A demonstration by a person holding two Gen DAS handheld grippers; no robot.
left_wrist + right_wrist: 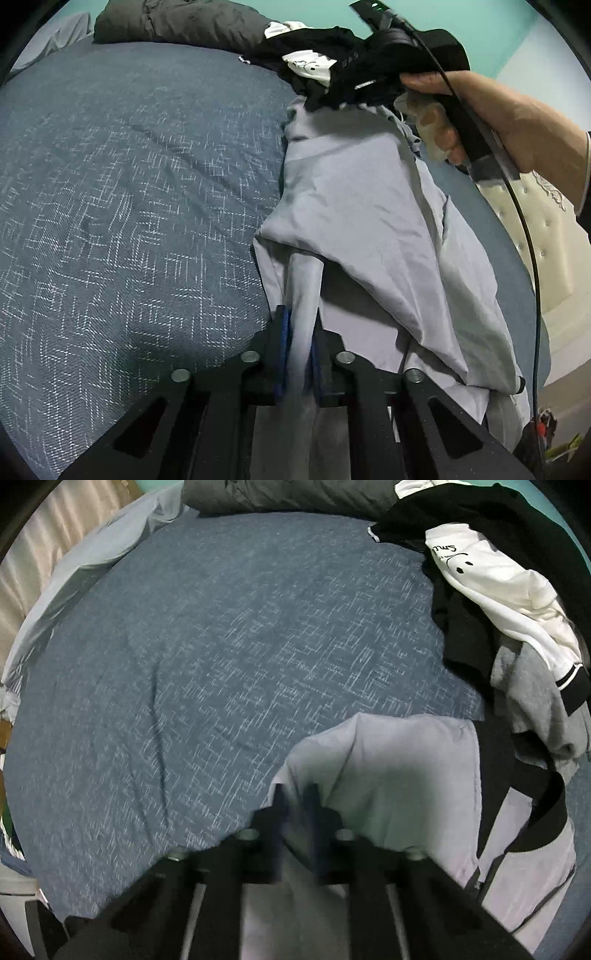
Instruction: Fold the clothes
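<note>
Item 1, nearest: left gripper [300,332]. Its jaws are standing nearly together, and a bunched ridge of the pale lavender-grey garment [354,206] is being pinched between the blue pads [282,332]. The grip is probably serving to anchor one edge so the cloth can be drawn out flat.

Item 2: right gripper [297,805]. Its own view is blurring, but the jaws are likewise standing narrow, with a fold of the same garment [388,760] running up between them; it appears to be clamping that cloth. In the left view this tool is being carried by a hand [491,110] above the garment's far end, so the piece is hanging stretched between two holds, likely in readiness for laying down.

Item 3: the garment itself is draping over the right part of the bed, partly lifted, not yet folded.

Item 4: blue patterned bedspread [229,657], lying mostly bare beside the garment and offering a folding surface.

Item 5, farther: heap of black, white and grey clothes [498,579], waiting unfolded at the bedspread's far right.

Item 6, farthest: dark grey bundle [177,22] lying along the head of the bed.
</note>
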